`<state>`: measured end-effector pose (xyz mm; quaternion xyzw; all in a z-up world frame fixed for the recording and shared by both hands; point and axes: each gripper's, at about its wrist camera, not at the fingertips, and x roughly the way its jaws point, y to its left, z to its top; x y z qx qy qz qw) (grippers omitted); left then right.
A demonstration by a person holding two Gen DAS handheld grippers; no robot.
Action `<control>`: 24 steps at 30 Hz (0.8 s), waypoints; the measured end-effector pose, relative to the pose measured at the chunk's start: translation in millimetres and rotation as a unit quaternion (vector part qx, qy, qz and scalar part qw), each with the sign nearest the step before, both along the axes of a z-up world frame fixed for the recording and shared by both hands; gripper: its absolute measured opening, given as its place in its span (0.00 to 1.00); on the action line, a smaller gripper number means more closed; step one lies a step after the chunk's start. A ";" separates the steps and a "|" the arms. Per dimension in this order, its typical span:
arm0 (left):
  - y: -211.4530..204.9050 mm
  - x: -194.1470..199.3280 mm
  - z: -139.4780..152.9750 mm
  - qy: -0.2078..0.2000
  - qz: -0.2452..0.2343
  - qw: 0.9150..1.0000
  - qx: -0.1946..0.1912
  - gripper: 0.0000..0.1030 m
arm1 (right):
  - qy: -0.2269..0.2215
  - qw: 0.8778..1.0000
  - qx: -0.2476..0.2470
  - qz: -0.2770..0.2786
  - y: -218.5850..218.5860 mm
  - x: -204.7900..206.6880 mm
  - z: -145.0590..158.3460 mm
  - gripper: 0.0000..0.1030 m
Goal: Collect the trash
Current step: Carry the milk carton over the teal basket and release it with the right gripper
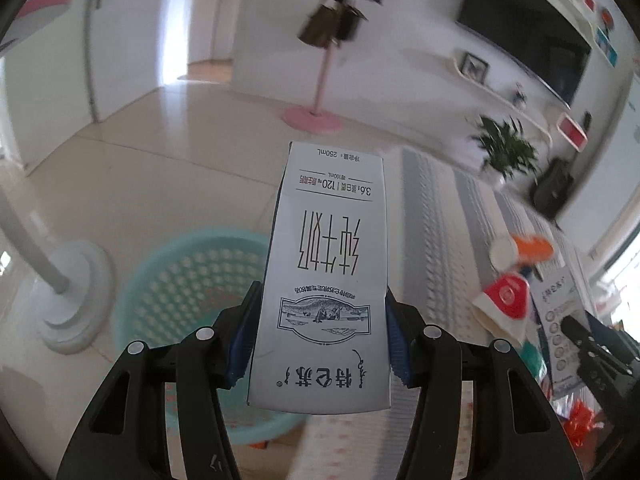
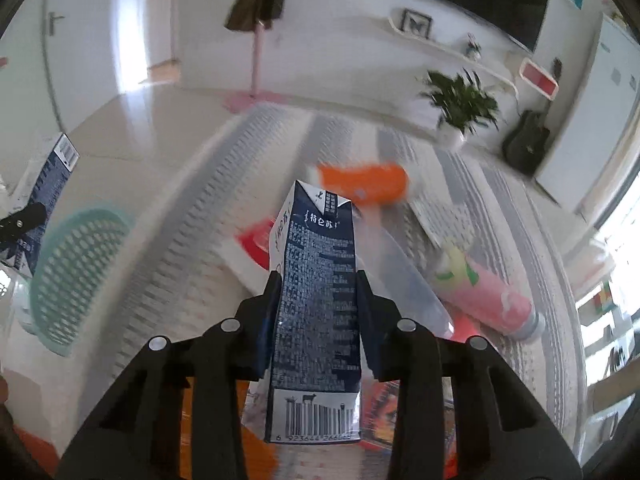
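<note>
My left gripper (image 1: 320,300) is shut on a white milk carton (image 1: 328,264), held upright-ish with its printed face toward the camera, above the table's left edge. Below and left of it stands a teal perforated basket (image 1: 188,292) on the floor. My right gripper (image 2: 318,280) is shut on a dark blue milk carton (image 2: 316,296), its barcode end near the camera, over the striped tablecloth (image 2: 248,168). In the right wrist view the left gripper's carton (image 2: 52,176) and the basket (image 2: 76,272) show at the far left.
On the table lie an orange bottle (image 2: 364,184), a pink bottle (image 2: 484,296), a clear plastic bottle (image 2: 404,280), a red-and-white wrapper (image 1: 506,300) and other packets. A white fan base (image 1: 68,300) stands beside the basket. A pink coat stand (image 1: 316,116), a plant (image 1: 506,148) and a TV are beyond.
</note>
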<state>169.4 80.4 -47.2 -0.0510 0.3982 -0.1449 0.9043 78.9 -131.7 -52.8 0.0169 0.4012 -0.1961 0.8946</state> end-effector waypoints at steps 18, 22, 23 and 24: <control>102.6 40.6 -37.8 0.108 0.079 0.990 -0.054 0.52 | -0.025 0.981 0.119 0.151 159.2 91.2 6.7 0.32; 110.3 41.5 -50.8 0.129 0.087 0.987 -0.046 0.52 | 0.017 0.971 0.190 0.141 162.0 113.2 -30.8 0.32; 113.4 39.6 -55.0 0.134 0.087 0.986 -0.045 0.52 | 0.028 0.970 0.202 0.134 161.7 118.6 -40.9 0.32; 113.8 40.4 -57.4 0.139 0.086 0.985 -0.044 0.52 | 0.034 0.969 0.208 0.133 162.0 122.1 -46.8 0.33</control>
